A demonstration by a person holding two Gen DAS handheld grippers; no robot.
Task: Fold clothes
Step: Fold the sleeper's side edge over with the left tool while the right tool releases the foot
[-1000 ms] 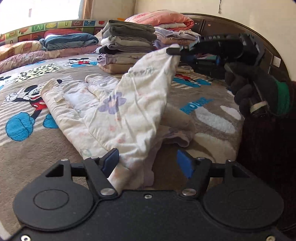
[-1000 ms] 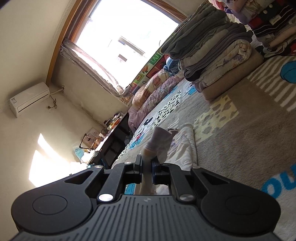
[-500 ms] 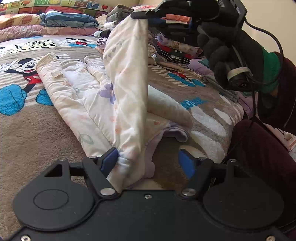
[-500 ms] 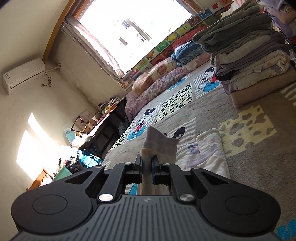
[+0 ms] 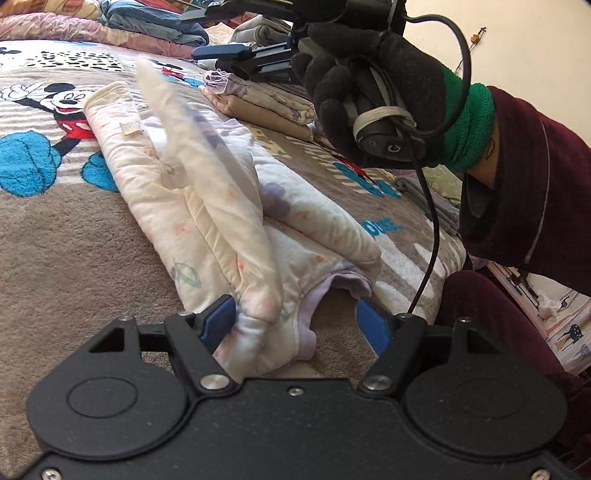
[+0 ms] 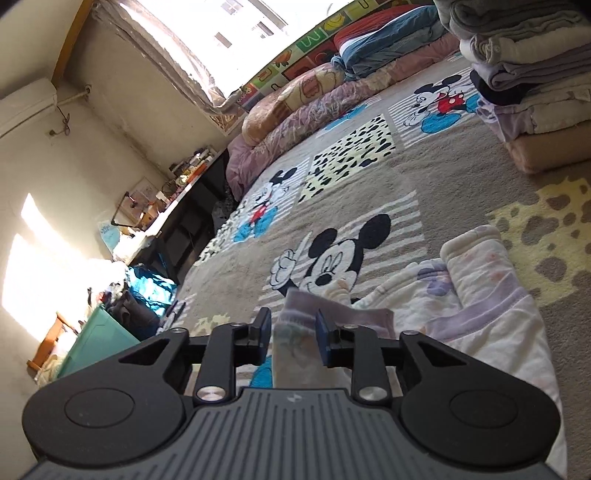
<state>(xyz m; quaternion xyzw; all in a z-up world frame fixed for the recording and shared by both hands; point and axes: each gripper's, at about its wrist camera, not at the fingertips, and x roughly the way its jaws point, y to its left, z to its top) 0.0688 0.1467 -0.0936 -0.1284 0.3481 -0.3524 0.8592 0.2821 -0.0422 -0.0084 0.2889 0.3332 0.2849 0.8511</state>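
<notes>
A cream floral garment (image 5: 229, 206) lies lengthwise on the Mickey Mouse blanket (image 5: 44, 221), partly folded. One flap of it (image 5: 192, 122) is falling, blurred, toward the rest. My left gripper (image 5: 295, 325) is open, its blue pads astride the garment's near purple-trimmed end. My right gripper (image 6: 291, 332) is open with the cloth end (image 6: 295, 332) loose between its jaws; it also shows in the left wrist view (image 5: 221, 29), held by a black-gloved hand above the garment's far end.
A stack of folded clothes (image 6: 528, 81) sits at the back right of the bed, also seen in the left wrist view (image 5: 266, 103). Rolled quilts (image 6: 332, 103) line the far side. A desk (image 6: 173, 206) and green bin (image 6: 96, 343) stand beside the bed.
My right gripper carried the flap up and over toward the far left, then opened and let it go; the flap is dropping. My left gripper stayed open at the near end.
</notes>
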